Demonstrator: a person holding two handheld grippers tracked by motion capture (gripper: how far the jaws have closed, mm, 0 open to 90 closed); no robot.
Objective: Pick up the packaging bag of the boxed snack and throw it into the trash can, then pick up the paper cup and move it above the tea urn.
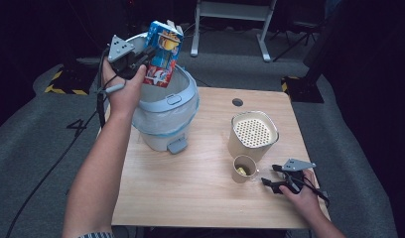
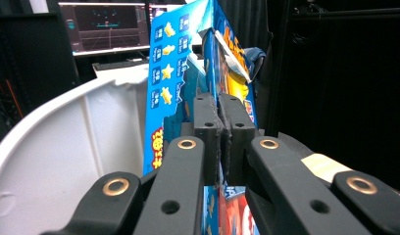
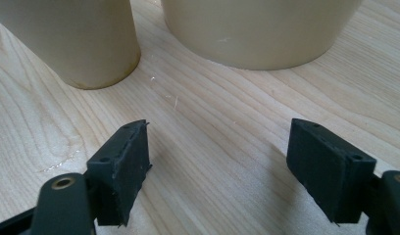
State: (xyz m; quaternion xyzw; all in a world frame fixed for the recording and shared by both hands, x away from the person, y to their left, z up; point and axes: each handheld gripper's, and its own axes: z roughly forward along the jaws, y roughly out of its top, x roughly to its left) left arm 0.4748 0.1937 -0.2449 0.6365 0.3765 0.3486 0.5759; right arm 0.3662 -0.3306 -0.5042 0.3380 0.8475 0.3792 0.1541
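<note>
High view first: we see our left gripper (image 1: 141, 62) clamped on a blue and red printed carton (image 1: 162, 53), holding it tilted above the open mouth of the white pedal bin (image 1: 183, 96) at the worktop's far left corner. We judge the grip thin: in the left gripper view the jaws pinch only one torn edge of the carton (image 2: 181, 73), so the cardboard could tear or swing and drop outside the rim, or catch on the raised lid (image 2: 65, 147). Our right gripper (image 1: 274, 179) rests near the worktop's near right edge, jaws apart and empty, just beside a small beige cup (image 1: 244, 168) and a beige perforated-top container (image 1: 253, 134); a careless nudge could tip the cup. Underneath is a light wood-grain worktop (image 1: 200, 188) on grey carpet, in a dark room with a desk frame (image 1: 230, 10) behind.
</note>
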